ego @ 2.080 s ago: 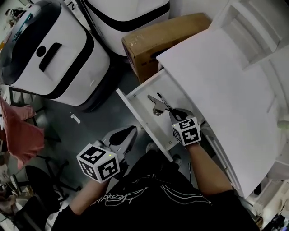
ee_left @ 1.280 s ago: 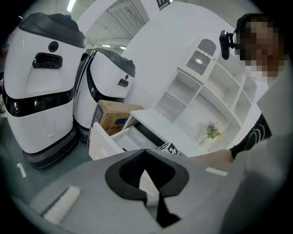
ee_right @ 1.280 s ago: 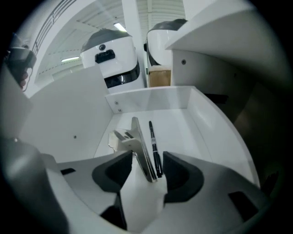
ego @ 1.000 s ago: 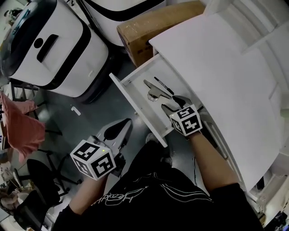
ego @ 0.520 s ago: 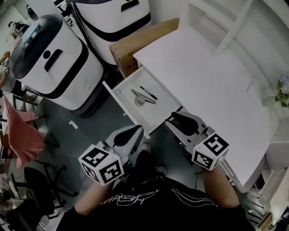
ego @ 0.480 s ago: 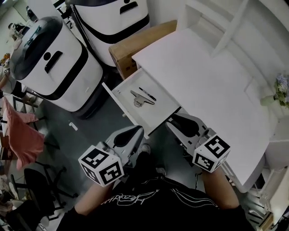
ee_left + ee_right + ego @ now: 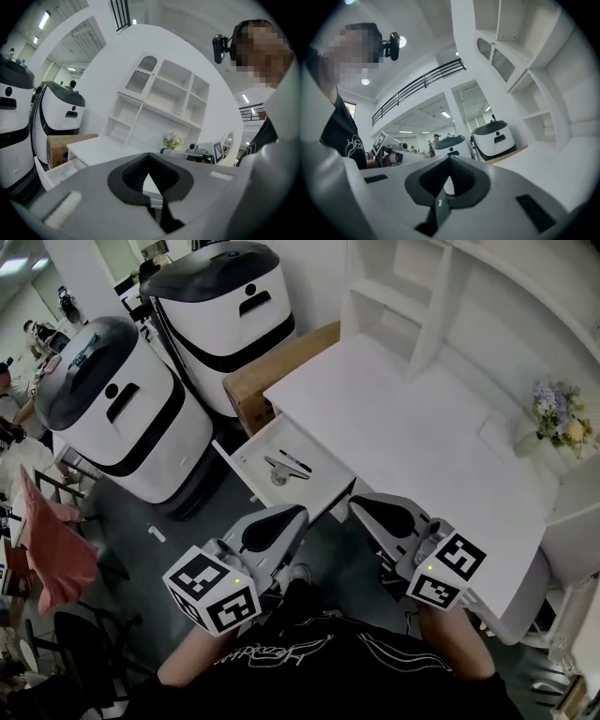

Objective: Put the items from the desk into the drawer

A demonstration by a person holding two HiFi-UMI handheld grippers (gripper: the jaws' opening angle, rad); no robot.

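both grippers have risen and pulled back since 1 second ago, when the right gripper (image 7: 364,504) reached into the drawer (image 7: 246,465). now it hangs above the desk's near edge, clear of the drawer. its jaws have just been closing and now press together with nothing between them. the left gripper (image 7: 294,515) hovers beside it over the floor (image 7: 178,531), its jaws also pressed together and empty.

the drawer stands pulled out from the desk's left edge. in it lie 2 things: a metal clip (image 7: 277,468) near the middle, and a black pen (image 7: 295,461) just beside it toward the desk.

the white desk (image 7: 422,427) top is bare across its middle. a small bunch of flowers (image 7: 553,423) stands at its far right corner. a white shelf unit (image 7: 422,287) rises along its far edge.

a cardboard box (image 7: 272,367) sits on the floor against the desk's left edge, beyond the drawer. 2 white-and-black machines (image 7: 112,418) stand left of the box. a pink cloth (image 7: 52,540) hangs at the left of the room, over the grey floor.
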